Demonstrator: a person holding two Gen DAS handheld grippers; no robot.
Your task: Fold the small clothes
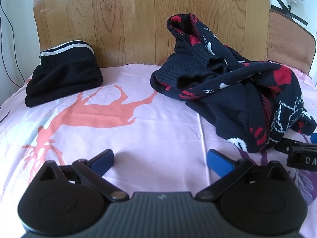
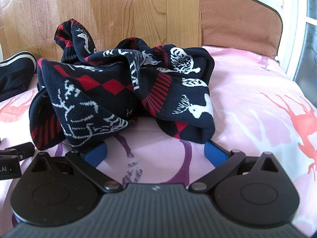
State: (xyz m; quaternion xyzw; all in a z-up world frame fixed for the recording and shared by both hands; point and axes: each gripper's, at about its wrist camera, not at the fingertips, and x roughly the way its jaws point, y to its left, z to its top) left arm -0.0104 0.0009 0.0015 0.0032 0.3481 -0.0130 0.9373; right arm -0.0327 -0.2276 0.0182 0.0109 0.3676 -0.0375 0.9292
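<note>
A crumpled navy sweater with red diamonds and white deer (image 1: 237, 91) lies in a heap on the pink sheet, right of centre in the left wrist view. It fills the middle of the right wrist view (image 2: 122, 91). My left gripper (image 1: 159, 161) is open and empty over bare sheet, left of the sweater's near edge. My right gripper (image 2: 155, 152) is open, its blue fingertips (image 2: 213, 152) right at the sweater's near hem, which overlaps them. A folded black garment with a white stripe (image 1: 65, 77) sits at the far left and also shows in the right wrist view (image 2: 13, 75).
The pink sheet with coral deer prints (image 1: 138, 130) covers the bed. A wooden headboard (image 1: 138, 19) stands behind it. A brown cushion (image 2: 237, 19) leans at the back right. The right gripper's body (image 1: 297, 154) shows at the right edge.
</note>
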